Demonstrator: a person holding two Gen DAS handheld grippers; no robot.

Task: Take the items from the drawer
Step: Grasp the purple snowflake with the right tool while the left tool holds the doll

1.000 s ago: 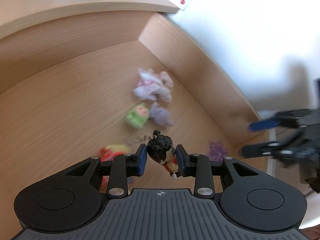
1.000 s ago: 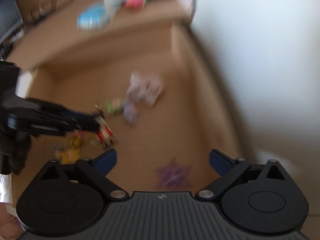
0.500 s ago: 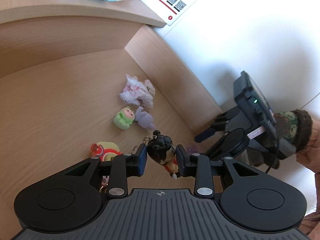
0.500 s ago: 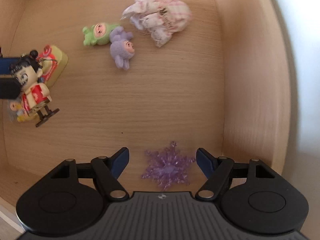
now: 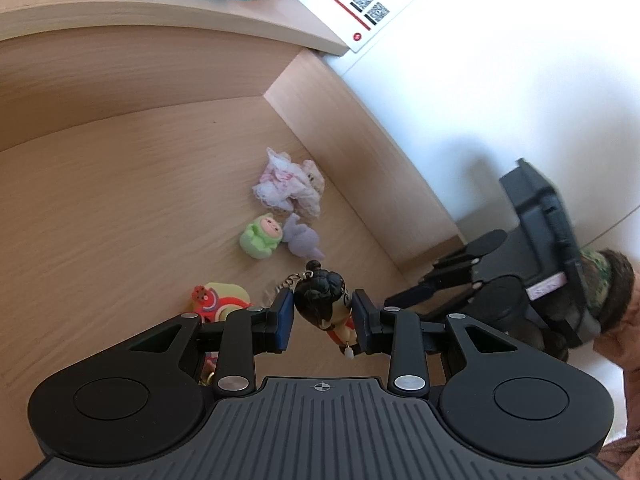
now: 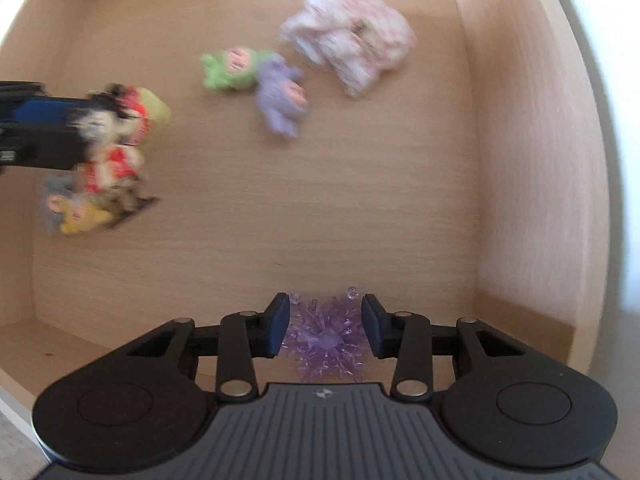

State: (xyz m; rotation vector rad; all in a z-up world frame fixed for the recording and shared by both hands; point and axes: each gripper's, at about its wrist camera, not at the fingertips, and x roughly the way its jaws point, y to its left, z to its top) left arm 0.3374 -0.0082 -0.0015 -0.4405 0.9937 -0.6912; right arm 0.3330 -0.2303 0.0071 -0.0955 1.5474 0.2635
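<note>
left wrist: a black-haired doll keychain [image 5: 325,307] is clamped between the left gripper [image 5: 322,322] pads, lifted over the drawer [image 5: 120,208] floor; green doll [image 5: 261,237] lies at 11 o'clock of it | right wrist: right gripper [image 6: 325,330] jaws are closing around a purple snowflake [image 6: 326,340] on the drawer floor, pads seemingly touching its spikes; lace bundle [image 6: 352,52] at 12 o'clock
</note>
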